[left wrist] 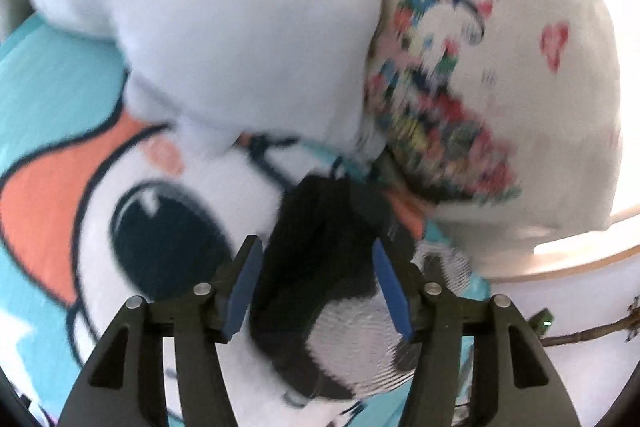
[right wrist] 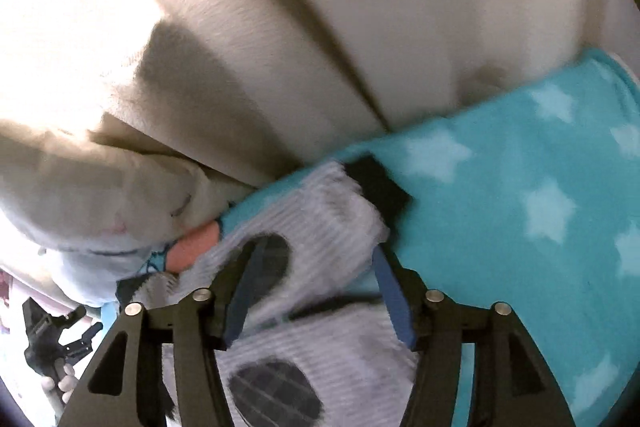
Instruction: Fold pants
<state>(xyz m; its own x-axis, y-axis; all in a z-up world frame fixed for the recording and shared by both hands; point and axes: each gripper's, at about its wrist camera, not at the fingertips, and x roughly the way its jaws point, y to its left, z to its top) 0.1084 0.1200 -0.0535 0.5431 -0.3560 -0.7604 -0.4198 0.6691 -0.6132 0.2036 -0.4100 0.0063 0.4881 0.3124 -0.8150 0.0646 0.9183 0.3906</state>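
Covering the work surface is a turquoise fleece blanket (right wrist: 520, 187) printed with pale stars and a large cartoon face. Behind it stand a beige upholstered backrest (right wrist: 280, 27), a pale blue pillow (left wrist: 224, 27) and a white pillow (left wrist: 520, 87) with a colourful printed motif.

The pants (right wrist: 320, 227), a small white ribbed pair with dark oval patches and black cuffs, lie bunched on the blanket directly ahead of both tools. No flat, squared fold is visible; judged from this, folding is at an early or intermediate stage, with smoothing and the final folds still outstanding.

The left gripper (left wrist: 318, 281) has its jaws apart, with a black cuff (left wrist: 320, 235) lying between them, not clamped. The right gripper (right wrist: 314, 287) likewise has its jaws apart over the white fabric. Motion blur obscures finer detail.
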